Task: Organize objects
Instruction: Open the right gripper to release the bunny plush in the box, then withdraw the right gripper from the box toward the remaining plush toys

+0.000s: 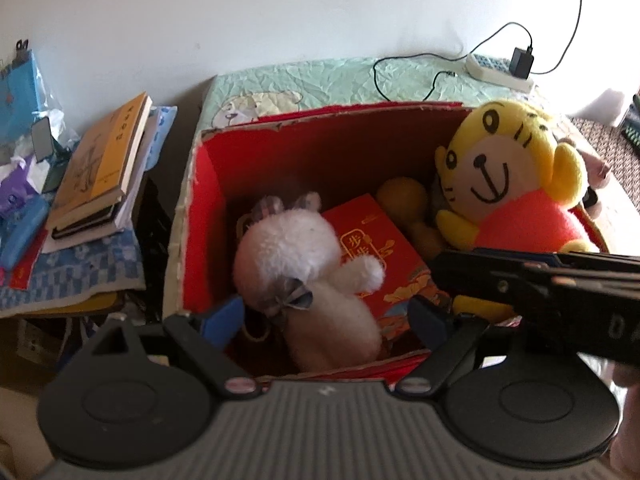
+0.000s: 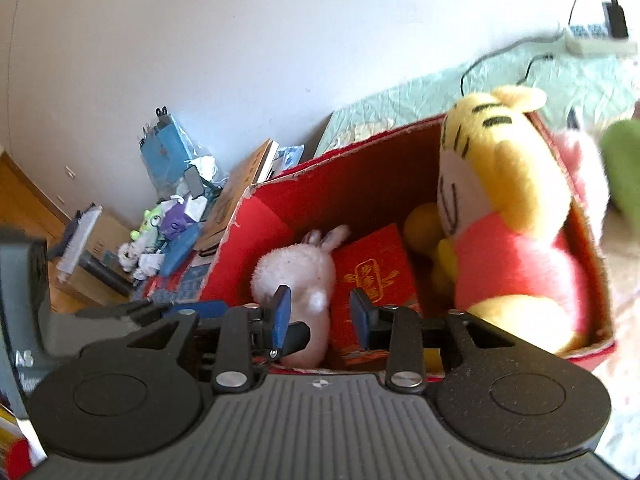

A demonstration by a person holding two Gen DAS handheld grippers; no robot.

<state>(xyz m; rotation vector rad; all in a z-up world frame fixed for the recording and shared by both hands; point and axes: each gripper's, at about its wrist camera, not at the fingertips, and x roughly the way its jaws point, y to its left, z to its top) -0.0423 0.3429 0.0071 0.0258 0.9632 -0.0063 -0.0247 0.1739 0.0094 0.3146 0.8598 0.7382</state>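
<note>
hovering over the red box (image 1: 200, 216), both grippers' fingers gape empty above the white rabbit (image 1: 304, 256).

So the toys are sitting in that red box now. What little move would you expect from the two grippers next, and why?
Probably both lift away from the red box. The white bunny and the yellow tiger already lie inside, beside a red packet. The left gripper stands wide around the bunny without pressing it, and the right gripper holds nothing, so neither seems to have anything to release.
</note>
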